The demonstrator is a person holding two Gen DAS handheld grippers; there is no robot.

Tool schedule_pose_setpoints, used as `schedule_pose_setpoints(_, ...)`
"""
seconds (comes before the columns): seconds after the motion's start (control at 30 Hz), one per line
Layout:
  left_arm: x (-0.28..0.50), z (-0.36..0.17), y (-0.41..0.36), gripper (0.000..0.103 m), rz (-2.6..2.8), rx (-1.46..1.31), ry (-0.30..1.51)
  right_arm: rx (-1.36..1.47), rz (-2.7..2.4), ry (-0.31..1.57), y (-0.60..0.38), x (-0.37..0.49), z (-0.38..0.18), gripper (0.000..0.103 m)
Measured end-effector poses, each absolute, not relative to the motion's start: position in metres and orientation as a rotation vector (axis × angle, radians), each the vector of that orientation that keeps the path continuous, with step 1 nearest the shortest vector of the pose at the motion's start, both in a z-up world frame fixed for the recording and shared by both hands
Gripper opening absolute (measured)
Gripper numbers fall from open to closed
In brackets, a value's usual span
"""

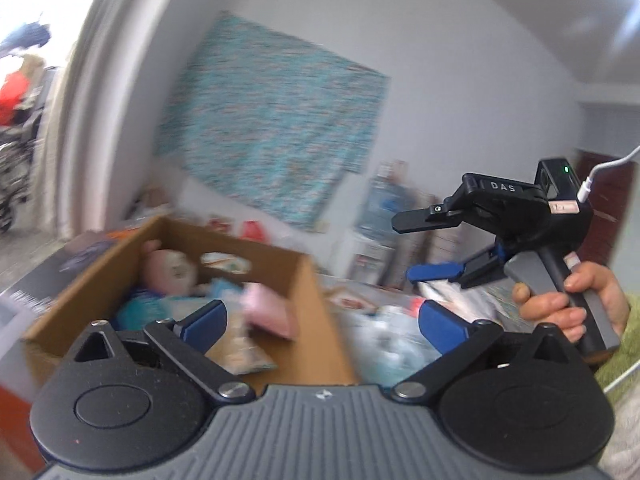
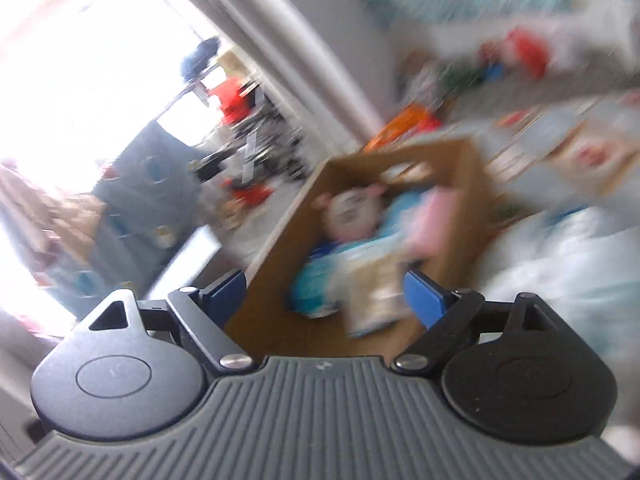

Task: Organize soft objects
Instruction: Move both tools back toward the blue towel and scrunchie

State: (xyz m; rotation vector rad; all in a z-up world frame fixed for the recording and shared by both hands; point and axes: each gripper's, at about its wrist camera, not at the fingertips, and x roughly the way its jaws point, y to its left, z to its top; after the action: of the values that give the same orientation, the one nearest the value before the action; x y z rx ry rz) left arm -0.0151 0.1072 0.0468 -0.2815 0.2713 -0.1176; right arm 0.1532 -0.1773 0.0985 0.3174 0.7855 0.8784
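While both views blur, the left tongs (image 1: 322,318) stand wide apart with nothing between them, and the right tongs (image 1: 404,246), held by a hand (image 1: 576,300), are likewise spread and empty. Inside the open brown cardboard box (image 1: 308,292) lie a pink-faced plush doll (image 1: 170,268), a pink soft pouch (image 1: 270,314) and blue-white soft packs (image 2: 320,284).

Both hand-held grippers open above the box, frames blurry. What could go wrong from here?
1. The cardboard box already holds a doll, a pink soft item and a pale packet that seems to lean on its near wall; another drop may push it out.
2. The right hand-held gripper hangs open close to the left hand-held gripper; reaching in together risks a knock.
3. Heavy blur makes aiming at the next item unreliable.
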Motion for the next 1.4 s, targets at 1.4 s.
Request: schedule_pose_setpoints(1.4,0.093,-0.064,-0.195,0.087,-0.724,0.119,0.593,0.502,0.148,0.945,-0.47,0.138,-0.089,0.065)
